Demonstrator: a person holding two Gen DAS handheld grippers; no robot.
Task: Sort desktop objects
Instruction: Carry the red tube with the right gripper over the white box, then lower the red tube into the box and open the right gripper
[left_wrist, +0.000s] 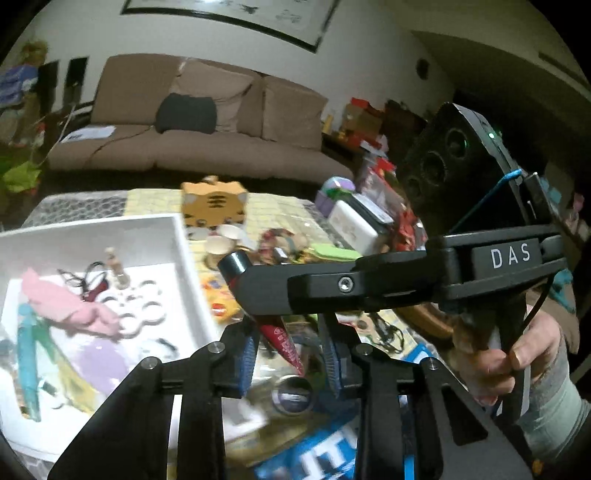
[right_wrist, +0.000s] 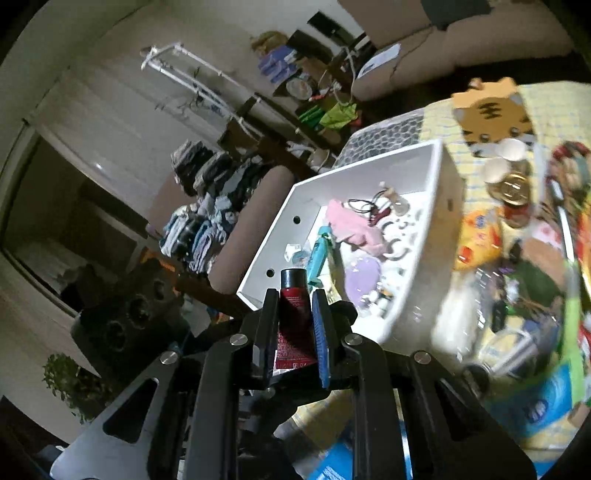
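My right gripper (right_wrist: 293, 306) is shut on a red tube with a black cap (right_wrist: 293, 314) and holds it in the air near the front corner of the white bin (right_wrist: 439, 177). The left wrist view shows the same tube (left_wrist: 277, 332), black cap up, in the right gripper (left_wrist: 247, 280), which crosses the frame just right of the white bin (left_wrist: 184, 236). The bin holds a pink cloth (right_wrist: 351, 225), a teal pen (right_wrist: 317, 254) and white rings (right_wrist: 397, 247). My left gripper (left_wrist: 290, 354) is open and empty, low over the cluttered table.
A tiger-face box (left_wrist: 216, 203), paper cups (left_wrist: 221, 245), a yellow packet (left_wrist: 218, 299), blue packaging (left_wrist: 317, 458) and a round lid (left_wrist: 293, 397) crowd the table right of the bin. A brown sofa (left_wrist: 207, 122) stands behind. Folded clothes (right_wrist: 207, 221) lie left.
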